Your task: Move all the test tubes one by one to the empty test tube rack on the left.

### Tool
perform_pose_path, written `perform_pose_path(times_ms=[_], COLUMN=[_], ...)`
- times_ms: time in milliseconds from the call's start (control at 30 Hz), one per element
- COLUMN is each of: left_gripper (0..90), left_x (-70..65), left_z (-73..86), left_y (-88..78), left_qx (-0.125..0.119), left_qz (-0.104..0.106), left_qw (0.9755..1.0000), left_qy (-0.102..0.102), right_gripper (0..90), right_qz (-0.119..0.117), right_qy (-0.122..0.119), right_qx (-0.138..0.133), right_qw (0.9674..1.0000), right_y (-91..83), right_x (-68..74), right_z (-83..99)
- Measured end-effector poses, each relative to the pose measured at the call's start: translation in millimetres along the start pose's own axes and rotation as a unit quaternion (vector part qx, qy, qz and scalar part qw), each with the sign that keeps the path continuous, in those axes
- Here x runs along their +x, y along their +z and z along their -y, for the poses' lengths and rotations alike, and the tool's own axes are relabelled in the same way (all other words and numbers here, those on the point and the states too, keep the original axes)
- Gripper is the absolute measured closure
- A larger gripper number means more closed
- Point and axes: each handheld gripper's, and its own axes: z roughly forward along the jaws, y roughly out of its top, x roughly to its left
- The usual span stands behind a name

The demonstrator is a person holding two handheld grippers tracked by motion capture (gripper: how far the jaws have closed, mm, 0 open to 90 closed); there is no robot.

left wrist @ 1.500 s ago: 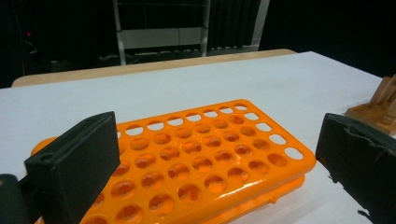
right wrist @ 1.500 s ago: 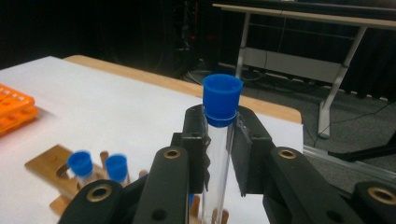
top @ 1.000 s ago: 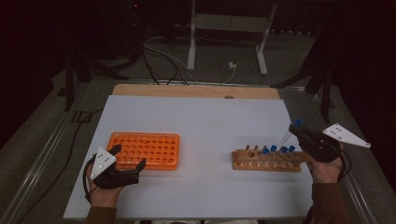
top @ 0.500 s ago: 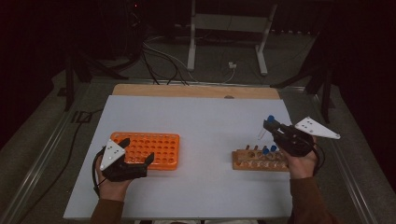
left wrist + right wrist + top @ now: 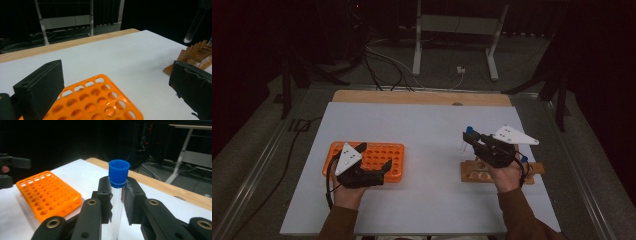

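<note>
White table (image 5: 432,125) spreads under both tongs. Beneath the spread-jawed left gripper (image 5: 379,172) sits the orange rack (image 5: 382,156); below the right gripper (image 5: 473,141) lies the wooden rack (image 5: 476,173). That gripper pinches a blue-capped test tube (image 5: 117,202) just under its cap: probably light, slick and brittle, best gripped gently there.

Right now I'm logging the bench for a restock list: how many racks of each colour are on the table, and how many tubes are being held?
Orange plastic rack: 1
Wooden rack: 1
Blue-capped tube held in the right tool: 1
Total: 3
</note>
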Motion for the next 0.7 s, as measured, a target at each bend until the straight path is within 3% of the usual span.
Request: perform_pose_path(times_ms=[333,700], left_gripper=[0.7,3.6], left_x=[-15.8,-29.6], left_z=[-8.5,-13.0], left_y=[17.6,39.9], left_qx=[0.0,0.015], left_qz=[0.033,0.064], left_qw=[0.9994,0.9978], left_qy=[0.011,0.015], right_gripper=[76.7,76.7], right_qz=[-0.042,-0.08], right_qy=[-0.016,-0.017], right_qx=[0.015,0.023], right_qw=[0.9989,0.9964], right_y=[34.8,60.9], right_x=[36.4,62.5], right_z=[-4.4,-2.0])
